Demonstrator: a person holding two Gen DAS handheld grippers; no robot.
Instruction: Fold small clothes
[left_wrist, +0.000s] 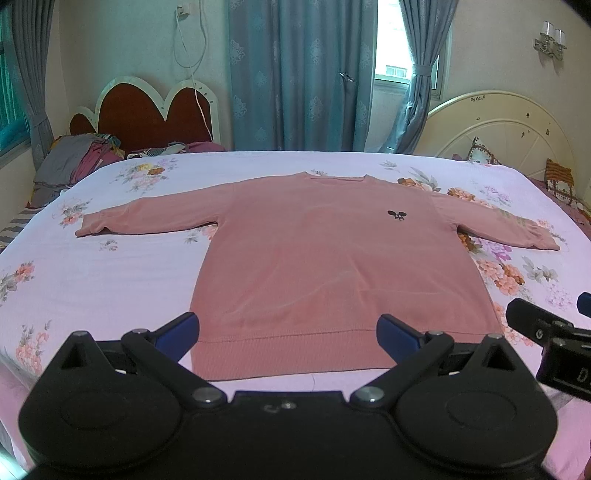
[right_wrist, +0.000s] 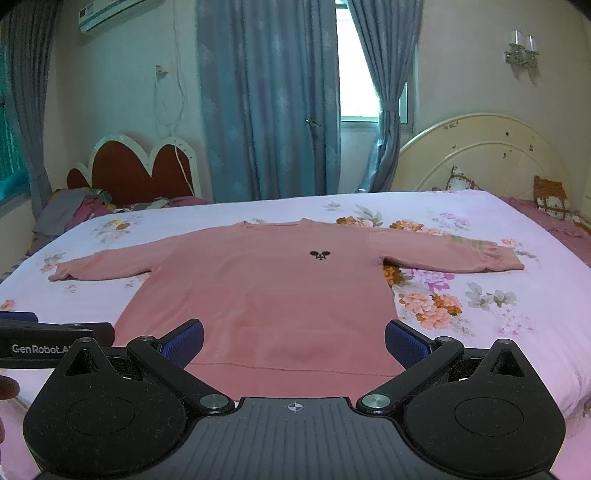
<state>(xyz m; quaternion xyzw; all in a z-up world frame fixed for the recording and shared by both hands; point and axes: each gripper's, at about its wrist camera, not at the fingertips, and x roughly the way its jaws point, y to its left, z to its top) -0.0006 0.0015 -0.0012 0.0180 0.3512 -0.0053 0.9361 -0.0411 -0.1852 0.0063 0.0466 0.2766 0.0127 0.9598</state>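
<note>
- Left wrist view: the pink sweater (left_wrist: 332, 266) is lying flat and face up on the bed (left_wrist: 110, 266), filling the centre of the frame, both sleeves spreading out toward the left and right edges.
- The collar is sitting at upper centre; the ribbed hem is running along lower centre, just above the tool body.
- A small dark emblem (left_wrist: 396, 215) is showing right of centre on the chest.
- The left tongs (left_wrist: 288, 332) are standing wide, hovering over the hem, with nothing held; whether the blue pads (left_wrist: 181, 328) are touching the cloth cannot be told.
- The right tongs' black housing is poking in at the right edge of this frame.
- Right wrist view: the right tongs (right_wrist: 293, 341) are also standing wide, framing the hem at lower centre, gripping nothing.
- The sweater is occupying the middle here too, on the floral sheet.
- Background: blue curtains (right_wrist: 266, 99) are hanging at top centre; a red scalloped headboard (right_wrist: 136, 170) is standing at left; a cream headboard (right_wrist: 480, 155) at right.
</note>
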